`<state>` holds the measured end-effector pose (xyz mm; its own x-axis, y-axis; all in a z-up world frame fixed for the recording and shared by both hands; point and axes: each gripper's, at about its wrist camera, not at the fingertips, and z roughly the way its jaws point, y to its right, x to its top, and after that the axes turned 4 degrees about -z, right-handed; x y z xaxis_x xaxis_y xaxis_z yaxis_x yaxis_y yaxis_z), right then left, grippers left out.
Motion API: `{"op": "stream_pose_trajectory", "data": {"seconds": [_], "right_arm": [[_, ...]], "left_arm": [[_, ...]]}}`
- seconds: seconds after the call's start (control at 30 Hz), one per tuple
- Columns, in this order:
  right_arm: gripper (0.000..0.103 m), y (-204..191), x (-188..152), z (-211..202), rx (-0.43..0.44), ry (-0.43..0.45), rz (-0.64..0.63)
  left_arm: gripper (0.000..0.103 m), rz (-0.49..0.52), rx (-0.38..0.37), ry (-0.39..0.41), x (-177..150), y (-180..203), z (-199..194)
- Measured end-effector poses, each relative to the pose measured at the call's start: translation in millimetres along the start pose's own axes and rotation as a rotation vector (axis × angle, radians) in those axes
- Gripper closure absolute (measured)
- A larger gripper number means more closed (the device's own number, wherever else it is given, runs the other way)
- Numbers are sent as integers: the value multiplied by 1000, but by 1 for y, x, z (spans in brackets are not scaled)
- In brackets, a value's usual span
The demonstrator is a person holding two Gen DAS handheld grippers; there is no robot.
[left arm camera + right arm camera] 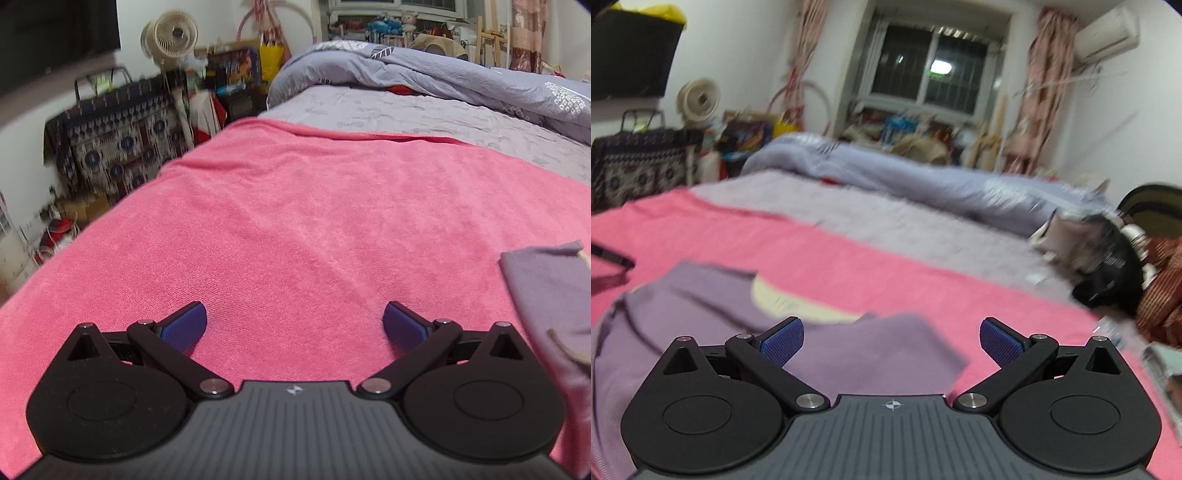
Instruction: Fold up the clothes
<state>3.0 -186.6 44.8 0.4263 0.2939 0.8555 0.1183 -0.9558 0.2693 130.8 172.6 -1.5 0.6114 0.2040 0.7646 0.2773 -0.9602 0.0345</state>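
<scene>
Both tools spread wide: left tool (294,325) over pink towel (295,221), right tool (892,341) over purple garment (701,314).

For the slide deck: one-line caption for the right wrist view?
Open right tool above a purple garment lying on a pink towel on the bed, nothing gripped.

Pink towel (295,221) spread flat on bed (424,110). Lavender duvet (443,70) bunched along far side. Beige fan (173,35), patterned cloth (118,144) beside bed. Air conditioner (1106,33) on wall.
</scene>
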Motion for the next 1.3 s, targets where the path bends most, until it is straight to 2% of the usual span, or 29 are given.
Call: {"op": "stream_pose_trajectory", "data": {"seconds": [0.1,0.13,0.2,0.27,0.3,0.33,0.43,0.47,0.5,0.53,0.67,0.77,0.87,0.9,0.93,1.0,1.03,1.1,1.13,1.17,1.2,1.27,1.3], "right_arm": [[0,0,-7,11,-58,-37,2],[0,4,-9,15,-72,-45,22],[0,12,-9,29,-91,-75,65],[3,16,-8,53,-41,-161,99],[11,17,-11,65,-8,-205,115],[29,20,-15,63,6,-220,135],[65,32,-25,41,25,-229,201],[73,36,-28,33,31,-231,222],[76,40,-32,26,37,-234,244],[85,44,-35,19,43,-237,266],[95,60,-49,-10,68,-248,354],[97,63,-57,-40,95,-249,309],[93,65,-60,-52,148,-232,286],[82,68,-59,-48,141,-221,303],[62,70,-57,-41,130,-209,323],[33,75,-51,-25,122,-175,376],[31,77,-47,-15,131,-148,413],[31,76,-35,11,137,-126,455],[37,73,-30,27,132,-136,445],[49,68,-25,44,118,-176,432],[86,68,-22,53,116,-209,456],[86,70,-19,65,123,-261,530],[88,71,-18,57,108,-248,517]], "left_arm": [[0,43,-194,98,-8,2,-53],[0,114,-211,141,-14,8,-72],[0,350,-167,213,-33,36,-106],[0,486,-147,231,-49,63,-119],[0,545,-140,236,-56,76,-124],[0,574,-141,227,-60,87,-124],[0,573,-217,170,-61,105,-118],[0,591,-241,159,-61,111,-116],[0,620,-262,150,-63,117,-113],[0,659,-262,150,-66,125,-111],[0,813,-208,171,-84,152,-104],[0,777,-223,139,-84,150,-101],[0,724,-246,101,-81,145,-99],[0,706,-254,88,-80,144,-98],[0,689,-261,75,-79,142,-98],[0,653,-276,49,-77,139,-96],[0,645,-289,41,-78,136,-99],[0,639,-307,33,-85,129,-108],[0,634,-306,29,-89,125,-111],[0,625,-298,26,-92,122,-112],[0,607,-297,21,-93,119,-113],[0,560,-303,6,-92,112,-113],[0,536,-310,-6,-90,109,-112]]}}
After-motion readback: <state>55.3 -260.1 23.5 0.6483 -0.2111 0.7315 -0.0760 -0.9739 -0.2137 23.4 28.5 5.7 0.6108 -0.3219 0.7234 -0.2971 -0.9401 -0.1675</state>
